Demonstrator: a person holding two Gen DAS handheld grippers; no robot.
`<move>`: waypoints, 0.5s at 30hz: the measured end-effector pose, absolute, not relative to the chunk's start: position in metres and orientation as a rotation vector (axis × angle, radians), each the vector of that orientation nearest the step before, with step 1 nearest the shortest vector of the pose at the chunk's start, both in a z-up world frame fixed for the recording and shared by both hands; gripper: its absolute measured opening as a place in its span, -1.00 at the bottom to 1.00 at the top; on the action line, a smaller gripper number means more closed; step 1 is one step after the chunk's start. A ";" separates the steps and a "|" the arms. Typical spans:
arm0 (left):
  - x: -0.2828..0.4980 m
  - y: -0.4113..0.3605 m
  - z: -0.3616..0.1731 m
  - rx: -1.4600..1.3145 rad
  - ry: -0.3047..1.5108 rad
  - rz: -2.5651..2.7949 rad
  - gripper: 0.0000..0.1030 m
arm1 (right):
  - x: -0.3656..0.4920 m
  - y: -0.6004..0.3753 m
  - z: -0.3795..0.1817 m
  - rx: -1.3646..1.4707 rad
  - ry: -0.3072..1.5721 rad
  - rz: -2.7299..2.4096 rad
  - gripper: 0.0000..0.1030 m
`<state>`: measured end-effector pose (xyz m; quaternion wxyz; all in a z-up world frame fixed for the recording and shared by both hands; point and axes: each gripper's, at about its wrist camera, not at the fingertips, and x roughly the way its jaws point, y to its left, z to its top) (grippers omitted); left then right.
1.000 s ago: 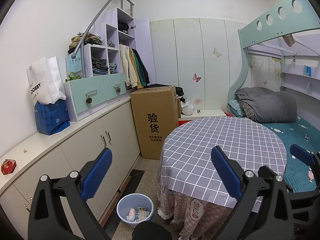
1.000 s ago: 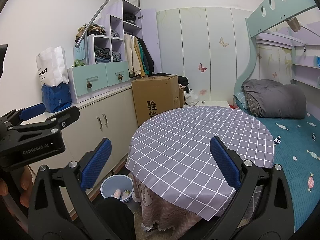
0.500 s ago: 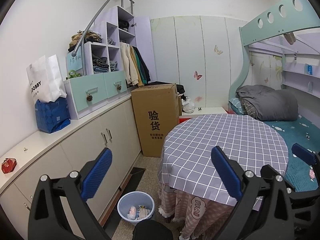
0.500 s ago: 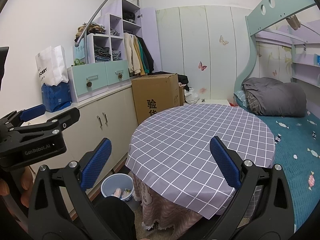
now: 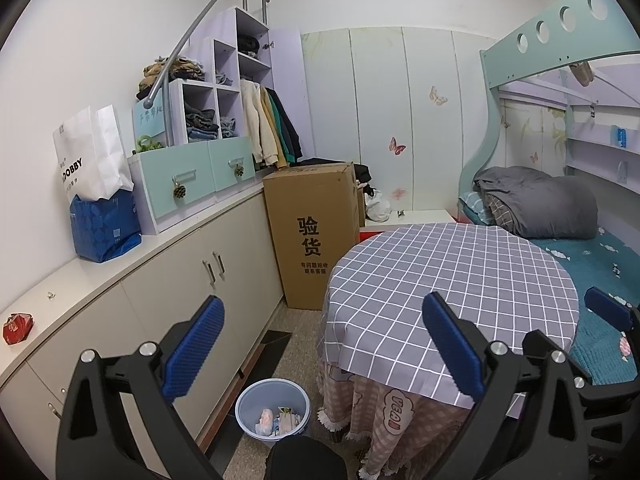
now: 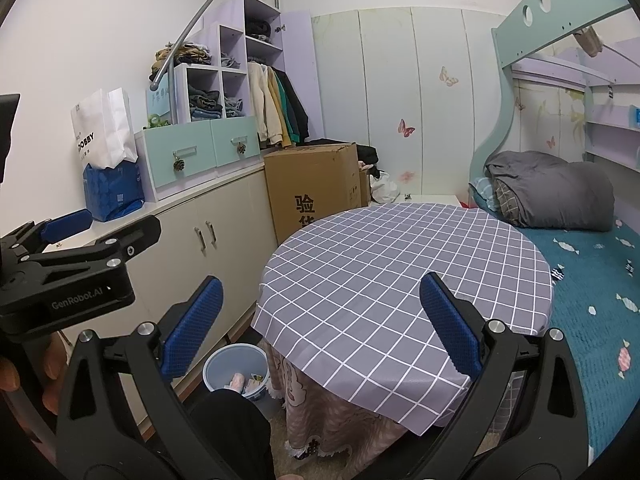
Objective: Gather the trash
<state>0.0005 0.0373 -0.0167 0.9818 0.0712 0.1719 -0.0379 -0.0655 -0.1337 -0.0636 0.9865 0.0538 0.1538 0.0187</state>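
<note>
A light blue waste bin point(image 5: 273, 394) stands on the floor between the cabinets and the round table, with wrappers point(image 5: 276, 424) inside. The right wrist view shows the same bin point(image 6: 224, 364) by the tablecloth's edge. A small red packet point(image 5: 16, 328) lies on the counter at far left. My left gripper point(image 5: 322, 344) is open and empty, held high above the bin and the table edge. My right gripper point(image 6: 320, 322) is open and empty over the near side of the table. The left gripper point(image 6: 112, 222) also shows at the left of the right wrist view, held by a hand point(image 6: 8, 376).
The round table point(image 5: 452, 272) has a grey checked cloth. A tall cardboard box point(image 5: 316, 236) stands behind it. Beige cabinets point(image 5: 192, 292) run along the left wall, carrying a blue and white bag point(image 5: 100, 216). A bed with a grey duvet point(image 5: 540, 204) lies at right.
Both views have shifted slightly, with the table and bin sitting a little lower and farther off. Both grippers have stayed open and empty.
</note>
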 end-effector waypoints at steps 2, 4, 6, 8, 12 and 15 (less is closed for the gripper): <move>0.000 0.037 -0.017 0.144 0.347 -0.076 0.89 | -0.066 -0.133 -0.064 0.109 0.311 0.037 0.87; 0.001 0.038 -0.018 0.145 0.348 -0.076 0.89 | -0.063 -0.136 -0.062 0.109 0.313 0.039 0.87; 0.001 0.037 -0.018 0.144 0.348 -0.076 0.89 | -0.063 -0.136 -0.064 0.110 0.315 0.039 0.87; 0.001 0.037 -0.019 0.146 0.350 -0.076 0.89 | -0.063 -0.137 -0.065 0.111 0.318 0.038 0.87; 0.004 0.036 -0.023 0.149 0.358 -0.076 0.89 | -0.059 -0.139 -0.069 0.119 0.328 0.038 0.87; 0.010 0.035 -0.026 0.146 0.379 -0.084 0.89 | -0.055 -0.145 -0.073 0.130 0.343 0.035 0.87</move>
